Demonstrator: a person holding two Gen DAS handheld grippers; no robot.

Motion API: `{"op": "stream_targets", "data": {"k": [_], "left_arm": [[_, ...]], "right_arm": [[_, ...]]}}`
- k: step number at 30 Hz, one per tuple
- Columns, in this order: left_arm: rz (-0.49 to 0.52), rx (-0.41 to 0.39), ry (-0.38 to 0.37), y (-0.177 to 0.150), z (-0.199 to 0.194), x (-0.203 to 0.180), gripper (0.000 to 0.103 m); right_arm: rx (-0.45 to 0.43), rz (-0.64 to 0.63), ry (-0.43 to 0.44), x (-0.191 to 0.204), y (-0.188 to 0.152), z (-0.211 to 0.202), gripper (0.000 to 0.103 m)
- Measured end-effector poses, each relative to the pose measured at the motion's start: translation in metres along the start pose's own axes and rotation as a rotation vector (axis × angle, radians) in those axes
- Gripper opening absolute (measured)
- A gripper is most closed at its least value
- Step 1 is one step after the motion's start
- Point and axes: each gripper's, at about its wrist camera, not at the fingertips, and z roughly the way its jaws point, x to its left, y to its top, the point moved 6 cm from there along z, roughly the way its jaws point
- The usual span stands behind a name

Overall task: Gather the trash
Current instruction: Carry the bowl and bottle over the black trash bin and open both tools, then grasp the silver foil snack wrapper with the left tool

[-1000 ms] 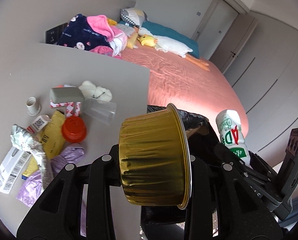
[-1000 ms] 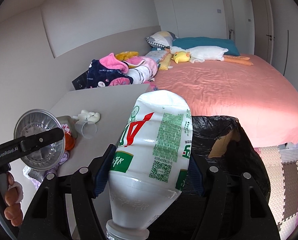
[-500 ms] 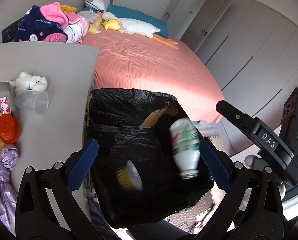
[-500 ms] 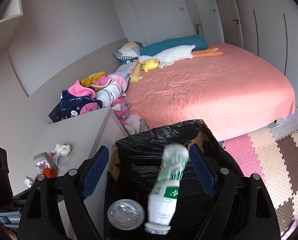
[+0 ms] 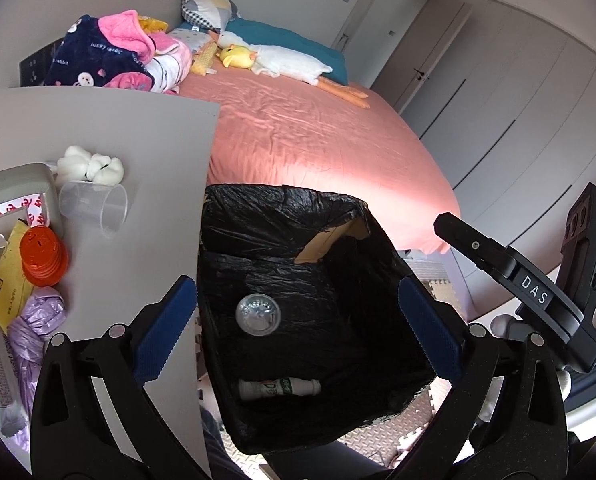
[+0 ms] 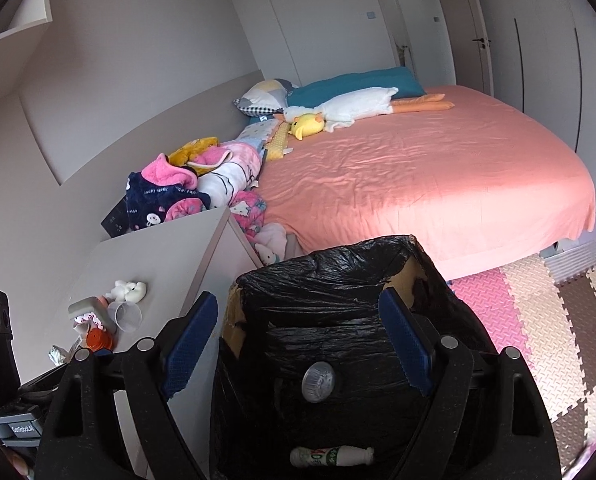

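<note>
Black plastic lines the bin, which stands on the floor against the right edge of the tabletop. Both task items lie at the bin bottom. The bottle lies flat, long axis left to right in the left wrist view, cap end pointing right. The foil cup rests beyond it, near the bin's tabletop-side wall, its silver inside facing up toward the cameras; the two are apart.

Left gripper: fingers spread wide, nothing between them, positioned above the bin. Right gripper: fingers released and empty, also above the bin.

Change from one second ago: the left gripper then clamped the foil cup and the right gripper clamped the bottle, neck down. Half a second ago both items were falling into the bin. Both now lie still.

Remaining on the tabletop near its left edge: a clear cup on its side, orange lids, a purple bag, a yellow packet.
</note>
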Motion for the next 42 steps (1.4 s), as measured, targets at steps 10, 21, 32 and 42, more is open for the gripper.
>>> {"op": "stream_targets", "data": {"k": [10, 21, 32, 42], "left_arm": [[-0.01, -0.069, 0.129, -0.001, -0.032, 0.035, 0.097], [-0.088, -0.131, 0.281, -0.012, -0.071, 0.091, 0.097], [-0.135, -0.111, 0.453, -0.026, -0.074, 0.135, 0.089], [-0.191, -0.063, 0.508, -0.035, -0.066, 0.166, 0.044]], "right_arm": [[-0.017, -0.08, 0.085, 0.046, -0.012, 0.004, 0.083], [0.022, -0.152, 0.174, 0.092, -0.032, 0.015, 0.083], [0.078, -0.169, 0.202, 0.108, -0.045, 0.03, 0.083], [0.122, -0.209, 0.241, 0.124, -0.055, 0.041, 0.072]]}}
